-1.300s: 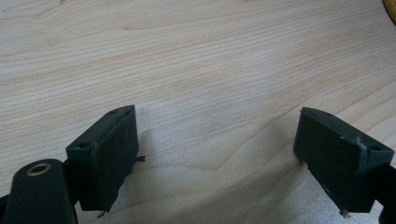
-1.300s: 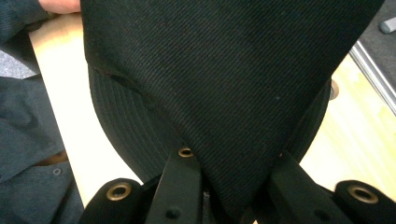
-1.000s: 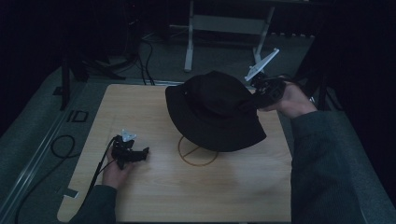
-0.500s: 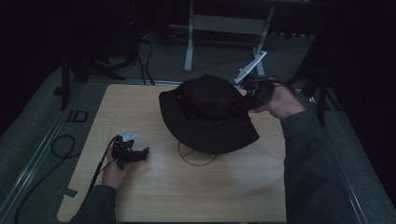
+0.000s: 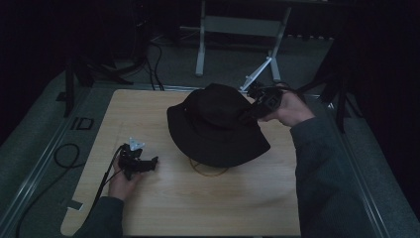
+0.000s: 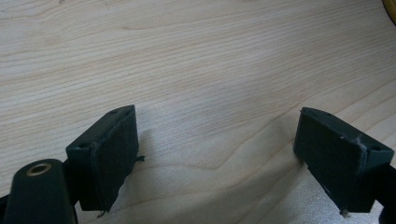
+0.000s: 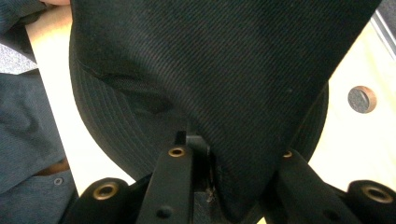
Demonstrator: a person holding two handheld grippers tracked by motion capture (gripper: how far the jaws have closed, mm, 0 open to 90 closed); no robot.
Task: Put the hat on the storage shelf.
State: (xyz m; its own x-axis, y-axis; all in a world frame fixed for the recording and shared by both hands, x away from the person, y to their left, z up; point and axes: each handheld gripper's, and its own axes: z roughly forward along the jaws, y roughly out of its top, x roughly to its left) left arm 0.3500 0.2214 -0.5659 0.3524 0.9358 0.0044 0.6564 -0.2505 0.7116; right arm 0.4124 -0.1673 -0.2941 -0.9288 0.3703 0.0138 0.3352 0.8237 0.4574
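Near left: left gripper [image 5: 152,161] resting low on tabletop [image 5: 208,208], jaws spread wide, nothing btwn. Mid-tabletop: black hat [image 5: 215,126] lifted, tilted over a ring [image 5: 208,171]. Far right: right gripper [image 5: 246,115] pinching hat's crown fabric.

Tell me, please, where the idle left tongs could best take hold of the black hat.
Take the hat's near brim edge, coming in low from the left tongs' side: the brim is thin and flat, so open jaws can straddle it, while the crown is too broad.

Your left gripper [image 6: 219,163] sits low over the light wooden tabletop [image 6: 196,70], jaws spread wide, nothing between them.
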